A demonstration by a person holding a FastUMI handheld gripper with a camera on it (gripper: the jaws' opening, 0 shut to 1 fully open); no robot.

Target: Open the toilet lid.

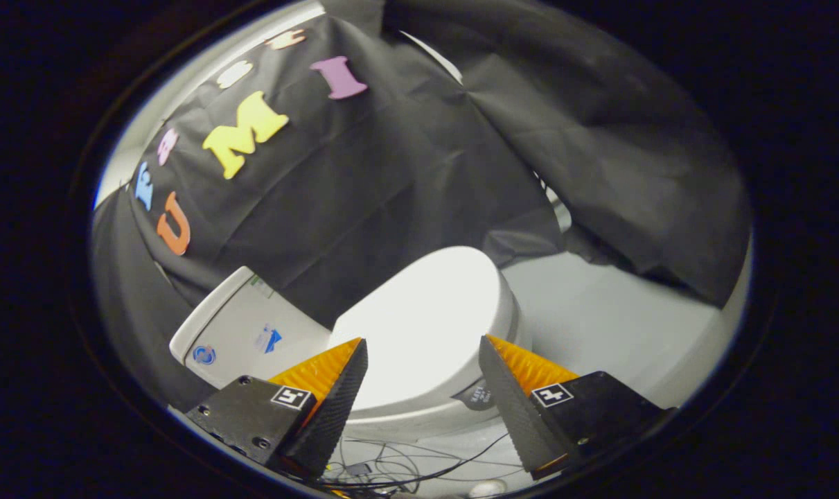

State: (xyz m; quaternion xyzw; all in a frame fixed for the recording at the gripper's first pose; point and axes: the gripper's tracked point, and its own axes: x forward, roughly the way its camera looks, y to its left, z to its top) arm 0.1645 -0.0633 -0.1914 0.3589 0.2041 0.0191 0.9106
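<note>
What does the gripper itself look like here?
The gripper has two wedge-shaped fingers, tapering to points. Their inner faces are black with a fine ribbed texture; the outer faces are ribbed orange. Each sits on a black block with screws, and each block carries a square black-and-white marker. Thin black cables lie below.

Floor [599, 312]: pale, smooth, lit | Standing on it: white toilet [419, 416], lid [426, 319] down, tank [246, 333] against black cloth wall | Lying on it: thin dark cables [405, 468] in loose tangle beside toilet base, below the parted fingers of the gripper [422, 353]
</note>
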